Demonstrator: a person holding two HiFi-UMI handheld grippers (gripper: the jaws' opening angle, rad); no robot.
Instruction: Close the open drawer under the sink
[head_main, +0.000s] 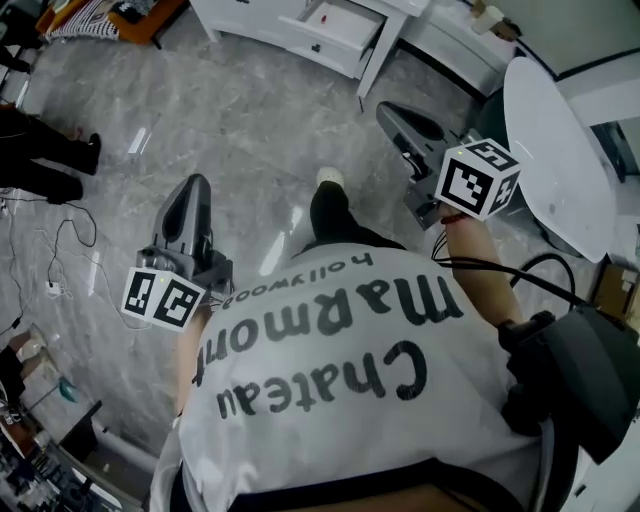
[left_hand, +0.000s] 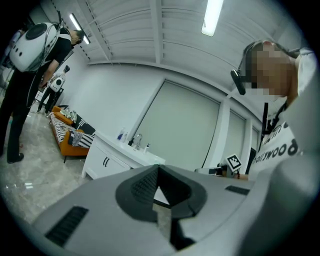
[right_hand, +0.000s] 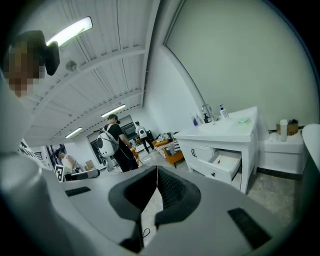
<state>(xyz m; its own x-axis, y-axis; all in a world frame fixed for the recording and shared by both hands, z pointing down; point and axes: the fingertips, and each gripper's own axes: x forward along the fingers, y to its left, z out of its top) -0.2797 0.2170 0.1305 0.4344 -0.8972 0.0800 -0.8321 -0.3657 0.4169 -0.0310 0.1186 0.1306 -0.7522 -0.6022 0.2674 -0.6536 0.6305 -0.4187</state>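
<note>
The white sink cabinet (right_hand: 218, 131) stands across the grey marble floor, some way ahead of both grippers. Its drawer (right_hand: 223, 165) under the sink is pulled out, and in the head view the drawer (head_main: 335, 28) shows at the top edge. My right gripper (head_main: 386, 108) points toward it, still well short, jaws shut with nothing between them (right_hand: 156, 168). My left gripper (head_main: 196, 184) is held lower at the left, also shut and empty (left_hand: 158, 168). The left gripper view shows the cabinet (left_hand: 112, 159) from its closed-door side.
A round white table (head_main: 556, 140) stands close on the right. A low white side unit (right_hand: 283, 150) adjoins the cabinet. An orange sofa (left_hand: 65, 135) and people (right_hand: 116, 145) are at the back. Cables (head_main: 55, 255) lie on the floor at left.
</note>
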